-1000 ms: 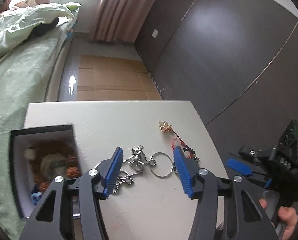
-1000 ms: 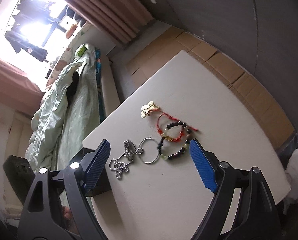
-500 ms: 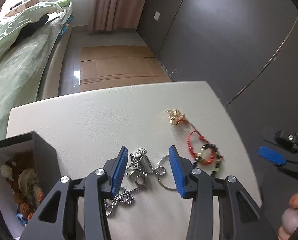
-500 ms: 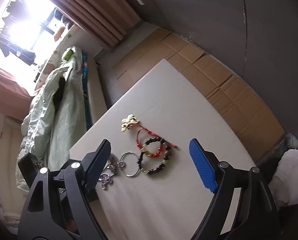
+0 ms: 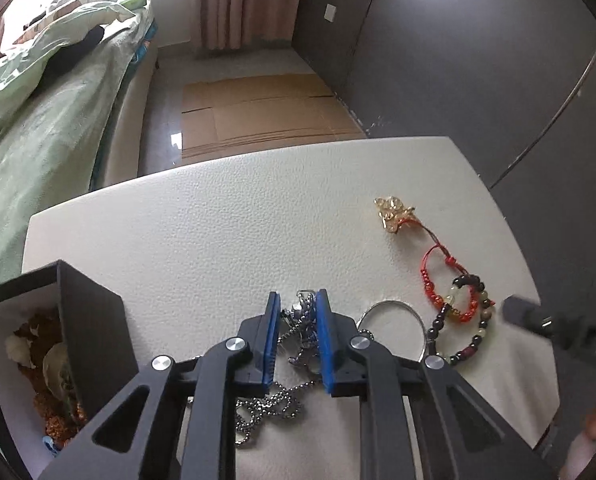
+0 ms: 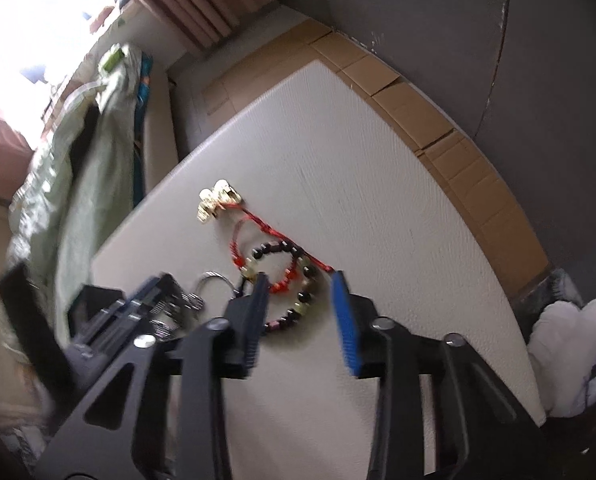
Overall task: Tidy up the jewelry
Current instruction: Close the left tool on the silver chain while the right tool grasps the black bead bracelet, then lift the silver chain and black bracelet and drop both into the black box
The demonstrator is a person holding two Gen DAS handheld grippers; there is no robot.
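Observation:
On the white table [image 5: 218, 216] lie a silver ball chain [image 5: 298, 336], a silver ring [image 5: 392, 316], a red cord bracelet [image 5: 438, 280] with a gold charm [image 5: 392, 214], and a dark bead bracelet [image 5: 466, 328]. My left gripper [image 5: 297, 304] has closed around the silver chain's pendant cluster, down at the table. My right gripper [image 6: 300, 284] is partly open, its fingers either side of the bead bracelet [image 6: 298, 300], just above it. The red bracelet [image 6: 258, 248] and gold charm [image 6: 216, 202] lie beyond it.
An open black jewelry box [image 5: 78, 320] with brown beads inside stands at the table's left. A bed with green bedding [image 5: 38, 120] is beyond on the left. Cardboard [image 5: 258, 108] covers the floor by a dark wall [image 5: 478, 60].
My left gripper came down and its jaws closed onto the silver chain. My right gripper moved down over the bead bracelet and its jaws narrowed.

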